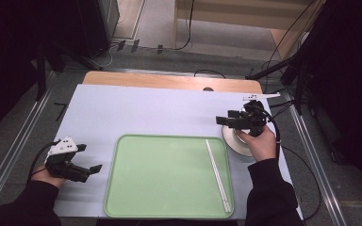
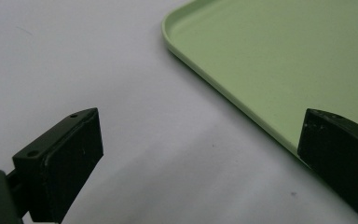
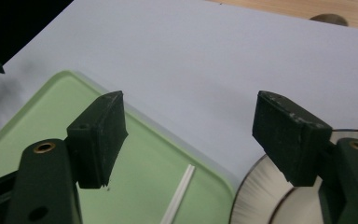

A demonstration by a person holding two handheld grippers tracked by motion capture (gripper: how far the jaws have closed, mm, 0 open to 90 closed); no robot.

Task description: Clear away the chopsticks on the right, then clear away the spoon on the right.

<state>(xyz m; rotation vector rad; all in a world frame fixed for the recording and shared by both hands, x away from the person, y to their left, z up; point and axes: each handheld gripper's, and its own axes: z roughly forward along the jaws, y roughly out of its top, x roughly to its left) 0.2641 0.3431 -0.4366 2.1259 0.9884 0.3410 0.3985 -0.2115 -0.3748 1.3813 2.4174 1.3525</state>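
The right gripper (image 1: 222,121) has its jaws wide apart, nothing between them, above a plate (image 1: 233,141) beside the green tray (image 1: 165,176). White chopsticks (image 1: 217,173) lie in the tray. The left gripper (image 1: 93,168) gapes empty.

The person wears long black sleeves (image 1: 268,188). Each hand carries a black two-jaw gripper: the left gripper (image 1: 92,169) bears a white three-cornered plate with dark dots, and black cables trail from both. Brass-coloured screw eyes sit behind the right gripper's (image 3: 189,140) scuffed jaws.
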